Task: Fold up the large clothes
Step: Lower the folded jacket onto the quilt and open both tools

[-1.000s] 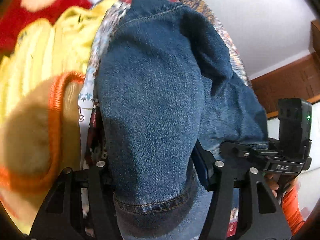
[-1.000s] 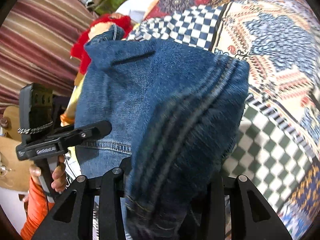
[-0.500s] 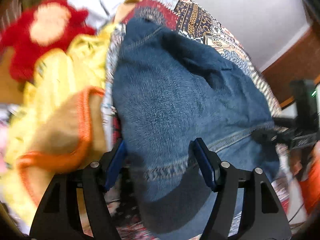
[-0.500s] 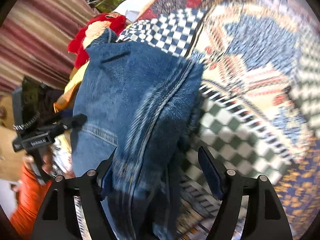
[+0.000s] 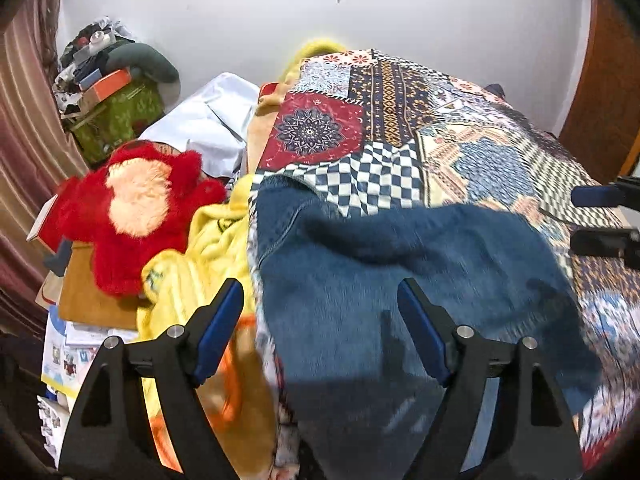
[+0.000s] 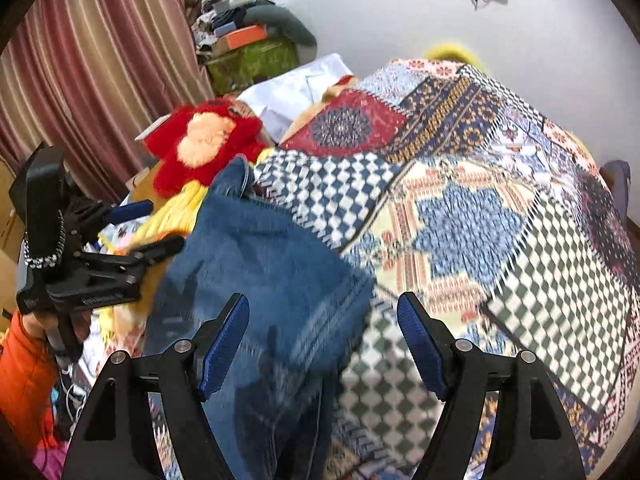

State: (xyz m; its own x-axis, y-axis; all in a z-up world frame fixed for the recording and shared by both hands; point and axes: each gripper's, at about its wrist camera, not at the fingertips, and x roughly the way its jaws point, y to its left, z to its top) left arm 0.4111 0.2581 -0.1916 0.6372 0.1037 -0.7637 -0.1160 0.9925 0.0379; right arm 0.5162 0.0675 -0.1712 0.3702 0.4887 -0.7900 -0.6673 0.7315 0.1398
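Observation:
A pair of blue denim jeans [image 5: 400, 288] lies folded over on the patchwork bedspread [image 5: 460, 152], near the bed's left edge. My left gripper [image 5: 320, 328] is open and empty, its blue pads spread above the jeans' near part. My right gripper [image 6: 324, 344] is open and empty too, above the jeans [image 6: 260, 280] at their right edge. The left gripper also shows in the right wrist view [image 6: 148, 226], open, at the left of the jeans. The right gripper's fingertips [image 5: 596, 196] show at the right edge of the left wrist view.
A red plush toy [image 5: 136, 208] and a yellow blanket [image 5: 208, 252] lie left of the jeans. A white garment [image 5: 208, 124] and a cluttered green pile [image 5: 116, 112] sit at the back left. A striped curtain [image 6: 92, 64] hangs at left.
Both grippers have let go of the jeans and opened wide. The jeans dropped from held up in front of the cameras to lying on the bedspread. Both grippers pulled back.

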